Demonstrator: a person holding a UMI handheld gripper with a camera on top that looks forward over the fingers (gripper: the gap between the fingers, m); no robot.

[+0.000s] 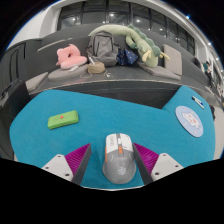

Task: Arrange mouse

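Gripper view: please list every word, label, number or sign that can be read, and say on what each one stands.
No text can be read.
Round white disc on the blue mat: it has a print, too small and blurred to read.
Mouse, standing between the open gripper fingers: no legible marking.

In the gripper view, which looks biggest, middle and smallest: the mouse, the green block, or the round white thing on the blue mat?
1. mouse, though it sits nearest, between the open gripper fingers
2. green block and round white thing look too alike to rank
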